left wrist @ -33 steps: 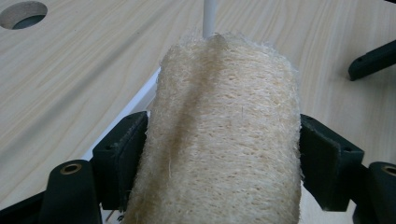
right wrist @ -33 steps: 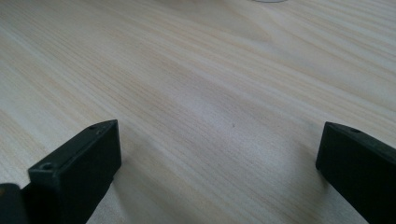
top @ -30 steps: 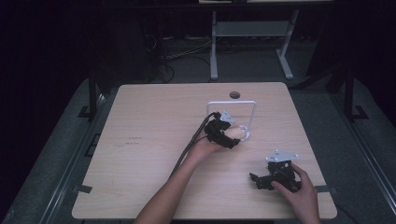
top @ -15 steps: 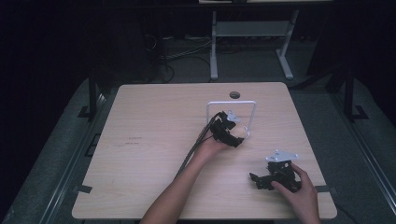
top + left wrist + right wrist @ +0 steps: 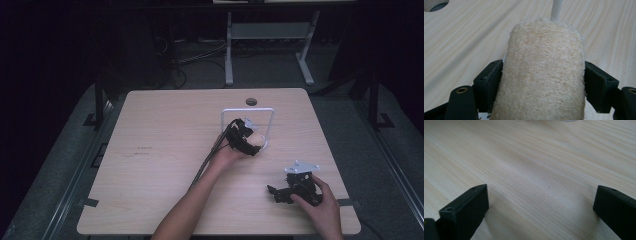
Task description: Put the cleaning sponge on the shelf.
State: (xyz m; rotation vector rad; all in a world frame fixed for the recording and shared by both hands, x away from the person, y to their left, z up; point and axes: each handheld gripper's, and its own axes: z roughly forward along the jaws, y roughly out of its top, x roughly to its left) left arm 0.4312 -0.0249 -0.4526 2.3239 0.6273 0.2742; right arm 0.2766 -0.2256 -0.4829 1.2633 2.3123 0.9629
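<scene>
Loofah (image 5: 544, 72), pale, fibrous and cylindrical, sits clamped in left tongs (image 5: 544, 82); right tongs (image 5: 541, 205) gape wide, holding nothing.

Cut off by the bottom edge of the left gripper view: the near end of the loofah (image 5: 544, 72), which also hides all but a short stub of the white rod (image 5: 556, 10) behind it. Too small in the high view to tell how the white frame (image 5: 247, 112) near the table's (image 5: 150, 125) far edge meets the left gripper (image 5: 246, 138). Blurred and clipped at the top edge of the right gripper view: a pale rim (image 5: 568, 120).
</scene>
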